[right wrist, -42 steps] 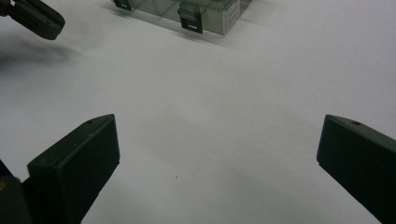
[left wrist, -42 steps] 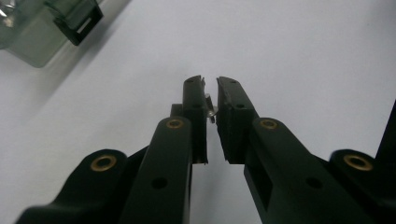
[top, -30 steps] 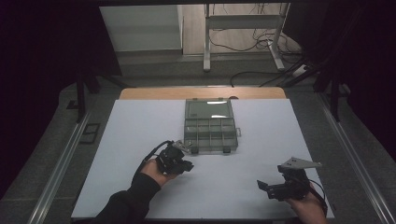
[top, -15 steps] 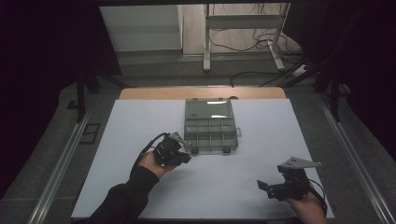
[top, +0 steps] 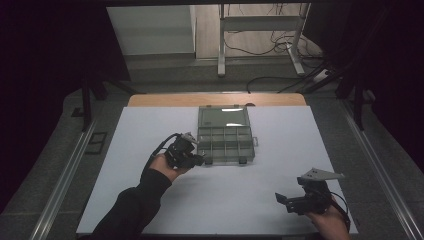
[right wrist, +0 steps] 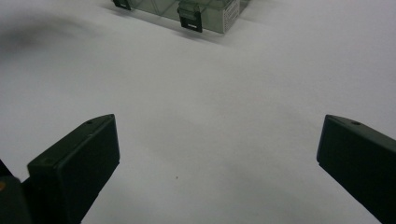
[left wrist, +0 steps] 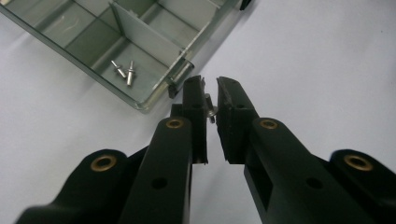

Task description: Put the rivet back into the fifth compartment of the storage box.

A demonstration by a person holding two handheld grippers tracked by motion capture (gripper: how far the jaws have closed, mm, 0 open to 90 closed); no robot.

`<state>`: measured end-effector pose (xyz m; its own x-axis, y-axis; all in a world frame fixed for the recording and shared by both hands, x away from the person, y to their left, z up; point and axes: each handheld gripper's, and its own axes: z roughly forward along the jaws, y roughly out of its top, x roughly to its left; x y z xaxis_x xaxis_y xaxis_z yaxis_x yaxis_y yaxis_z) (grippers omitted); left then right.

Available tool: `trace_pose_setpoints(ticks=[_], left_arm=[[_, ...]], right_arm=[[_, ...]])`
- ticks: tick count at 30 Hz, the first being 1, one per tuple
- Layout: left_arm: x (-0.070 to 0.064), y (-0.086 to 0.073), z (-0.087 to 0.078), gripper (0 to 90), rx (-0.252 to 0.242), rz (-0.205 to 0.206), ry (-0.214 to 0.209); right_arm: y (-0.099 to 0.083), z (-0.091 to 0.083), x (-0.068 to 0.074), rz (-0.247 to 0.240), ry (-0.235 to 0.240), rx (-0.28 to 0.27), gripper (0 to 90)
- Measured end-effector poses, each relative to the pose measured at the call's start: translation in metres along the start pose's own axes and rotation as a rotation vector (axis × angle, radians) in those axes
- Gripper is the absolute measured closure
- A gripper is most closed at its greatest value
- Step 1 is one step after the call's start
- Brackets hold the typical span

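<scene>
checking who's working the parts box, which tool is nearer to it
Left. The left tool sits at the parts box near-left corner, pinching a small screw. The right tool waits open, well back toward the table's near-right.

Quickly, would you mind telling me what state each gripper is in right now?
Left gripper: shut on a small screw, beside the organizer box.
Right gripper: open, holding nothing.

Two black hand-held grippers. The left gripper (left wrist: 211, 100) has matte black plastic jaws with dark ribbed pads (left wrist: 229, 116), round brass-coloured rivets at the pivots and small plain holes along the arms. A black cable (top: 161, 148) loops from it. The person's left arm wears a black sleeve (top: 131, 205). The right gripper (top: 291, 200) carries a grey three-cornered plate (top: 320, 175) on top; its jaw ends are broad, flat black blocks.
</scene>
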<state>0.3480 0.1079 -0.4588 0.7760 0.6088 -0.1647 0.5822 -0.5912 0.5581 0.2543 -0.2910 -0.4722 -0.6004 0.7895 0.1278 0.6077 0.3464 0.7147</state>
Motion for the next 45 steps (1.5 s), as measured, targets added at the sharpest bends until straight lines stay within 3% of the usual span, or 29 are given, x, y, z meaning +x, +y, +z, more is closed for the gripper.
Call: trace_pose_setpoints(ticks=[22, 45], left_arm=[[0.022, 0.019, -0.002, 82.8, -0.022, -0.025, 0.030], [0.035, 0.030, 0.017, 82.3, -0.018, -0.024, 0.070]], right_arm=[[0.001, 0.001, 0.000, -0.003, 0.004, 0.004, 0.0], [0.001, 0.002, 0.000, -0.003, 0.009, 0.009, 0.0]])
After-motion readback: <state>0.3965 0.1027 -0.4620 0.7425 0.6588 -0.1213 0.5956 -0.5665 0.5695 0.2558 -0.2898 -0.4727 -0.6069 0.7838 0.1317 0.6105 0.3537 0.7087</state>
